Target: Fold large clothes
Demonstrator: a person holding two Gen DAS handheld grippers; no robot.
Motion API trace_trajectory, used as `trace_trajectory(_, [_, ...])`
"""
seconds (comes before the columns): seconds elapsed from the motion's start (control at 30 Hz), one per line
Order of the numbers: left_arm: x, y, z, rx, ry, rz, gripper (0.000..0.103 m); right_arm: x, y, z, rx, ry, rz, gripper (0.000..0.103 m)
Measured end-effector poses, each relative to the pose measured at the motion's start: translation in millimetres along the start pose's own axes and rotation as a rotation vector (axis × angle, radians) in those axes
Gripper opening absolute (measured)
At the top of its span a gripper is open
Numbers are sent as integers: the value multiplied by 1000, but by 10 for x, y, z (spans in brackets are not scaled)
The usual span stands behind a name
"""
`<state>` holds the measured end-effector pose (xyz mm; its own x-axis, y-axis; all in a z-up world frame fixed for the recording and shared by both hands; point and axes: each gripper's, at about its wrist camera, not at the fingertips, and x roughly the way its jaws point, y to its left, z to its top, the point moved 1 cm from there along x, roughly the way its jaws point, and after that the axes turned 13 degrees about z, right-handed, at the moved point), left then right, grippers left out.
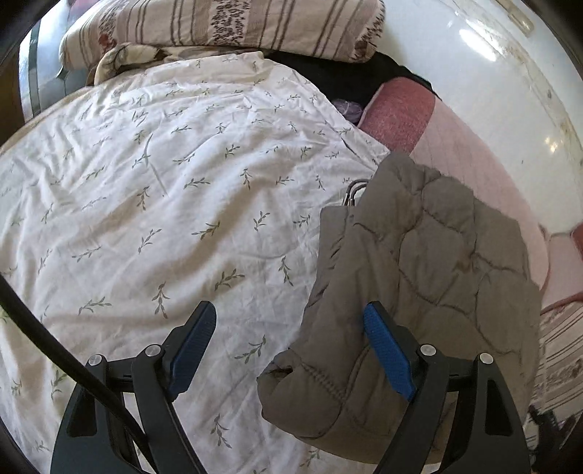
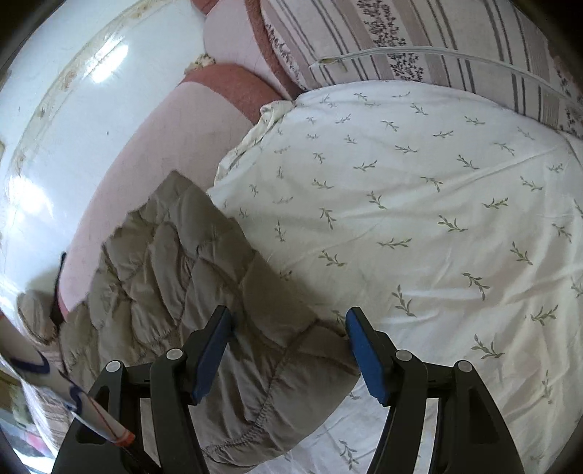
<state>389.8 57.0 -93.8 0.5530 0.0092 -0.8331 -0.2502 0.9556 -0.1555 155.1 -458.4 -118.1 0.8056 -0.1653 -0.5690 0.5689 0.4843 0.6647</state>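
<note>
Jacket: grey quilted jacket (bunched, folded over) lies on the bed's leaf-print duvet, near its edge.
Left tongs: open, empty; one pad over the jacket.
Right tongs: open, straddling the jacket's hem, not gripping.
Beyond: striped pillow.

bed w/ pink sheet: white leaf-print duvet, folded grey quilted jacket, striped pillow at head.

The quilted jacket lies on the duvet's edge, pillows behind.
</note>
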Motion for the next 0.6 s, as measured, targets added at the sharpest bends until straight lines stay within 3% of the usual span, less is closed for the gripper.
trace_trajectory(0.23, [42, -45, -15, 47, -2, 51, 83, 41, -18, -21, -17, 23, -30, 73])
trace_trajectory(0.43, [-125, 59, 55, 1, -17, 6, 83, -122, -27, 36, -5, -17, -14, 73])
trace_trajectory(0.6, [-153, 145, 52, -44, 43, -75, 83, -216, -191, 45, 78, -8, 55, 78])
